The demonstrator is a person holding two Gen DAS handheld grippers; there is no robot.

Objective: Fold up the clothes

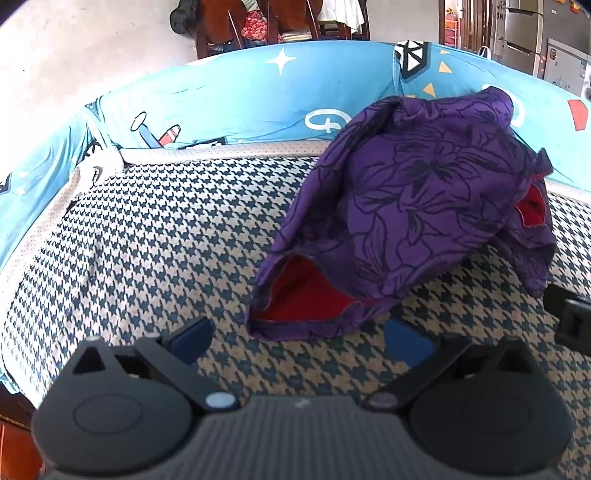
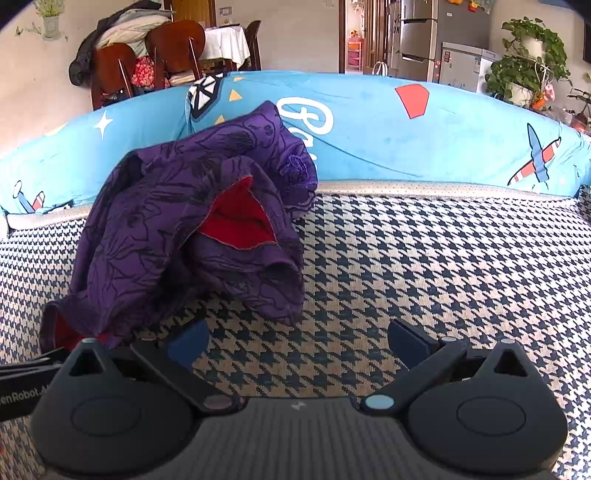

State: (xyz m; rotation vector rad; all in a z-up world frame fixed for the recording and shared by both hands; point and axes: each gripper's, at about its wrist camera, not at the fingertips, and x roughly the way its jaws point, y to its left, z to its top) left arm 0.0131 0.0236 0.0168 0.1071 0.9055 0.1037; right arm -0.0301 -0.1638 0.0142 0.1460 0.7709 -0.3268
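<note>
**Purple garment heaped on the sofa seat, both grippers empty**

The garment (image 1: 413,206), purple with a dark floral print and red lining, lies crumpled in a mound on the houndstooth seat (image 1: 155,236), its top leaning against the blue backrest (image 1: 236,99). One red-lined opening faces the left gripper (image 1: 299,345), whose jaws stand wide apart just short of the hem, holding nothing. The right gripper (image 2: 295,343) is likewise spread and empty, over bare seat, with the garment to its left. Behind the sofa stand wooden chairs (image 2: 147,59), a fridge (image 2: 417,33) and a potted plant (image 2: 528,55).
</note>
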